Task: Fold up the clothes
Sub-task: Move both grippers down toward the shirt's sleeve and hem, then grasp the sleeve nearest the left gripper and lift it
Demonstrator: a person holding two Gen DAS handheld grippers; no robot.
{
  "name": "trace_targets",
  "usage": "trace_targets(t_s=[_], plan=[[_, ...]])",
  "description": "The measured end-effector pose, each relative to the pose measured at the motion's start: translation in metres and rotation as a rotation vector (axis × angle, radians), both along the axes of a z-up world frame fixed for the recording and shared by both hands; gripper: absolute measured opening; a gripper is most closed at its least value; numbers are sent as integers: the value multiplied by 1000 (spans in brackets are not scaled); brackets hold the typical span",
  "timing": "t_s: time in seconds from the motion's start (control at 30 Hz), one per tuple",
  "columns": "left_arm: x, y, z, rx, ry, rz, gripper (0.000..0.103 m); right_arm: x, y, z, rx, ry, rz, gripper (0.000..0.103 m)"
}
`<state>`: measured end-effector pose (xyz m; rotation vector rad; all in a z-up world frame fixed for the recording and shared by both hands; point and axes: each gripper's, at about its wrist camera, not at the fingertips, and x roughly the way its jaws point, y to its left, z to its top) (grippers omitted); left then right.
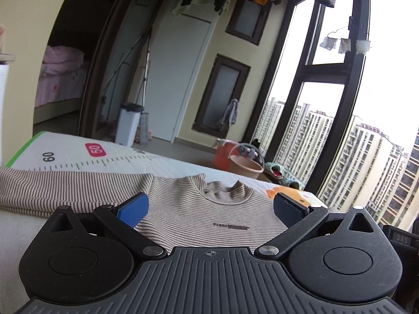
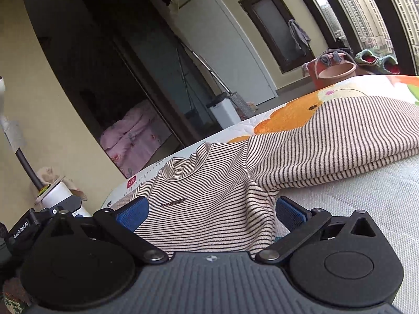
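Note:
A brown-and-cream striped shirt point(image 1: 199, 217) lies front up on a white padded mat point(image 1: 110, 157), collar at the far side, a small dark logo on the chest. One sleeve stretches left in the left wrist view. In the right wrist view the same shirt point(image 2: 209, 198) has its other sleeve point(image 2: 340, 141) lying out to the right in folded layers. My left gripper point(image 1: 210, 209) hovers open just above the shirt's lower body, blue pads point(image 1: 133, 209) wide apart. My right gripper point(image 2: 210, 213) is open too, over the hem, nothing between its fingers.
The mat carries a printed ruler scale point(image 1: 94, 149) and an orange cartoon print point(image 2: 293, 115). Beyond its far edge stand a pink basin point(image 1: 246, 166), an orange bucket point(image 1: 222, 154), green slippers point(image 2: 377, 61) and a white bin point(image 1: 128, 124). Tall windows point(image 1: 327, 104) at right; laundry hangs overhead.

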<state>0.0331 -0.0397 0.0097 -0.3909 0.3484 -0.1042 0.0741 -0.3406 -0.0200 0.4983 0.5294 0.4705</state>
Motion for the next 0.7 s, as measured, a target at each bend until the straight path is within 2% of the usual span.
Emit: trace_targets(t_s=[0.1,0.2,0.27,0.53,0.7], plan=[[5,6,-5,-38,46,3,103,-8,-3,4,38,-33,58,103],[9,11,-9,-77,92,5,103,-17,-14,6,151,-6,110,103],[12,15,-13,-102,122,7,103,-19,-15,3,155,11,110,103],[20,10,-15,-51,171,9,103,-23,-17,-8,171,79,109,103],[22,19,-21,-105,203,22,103,-25,-18,-13,175,99,109,103]])
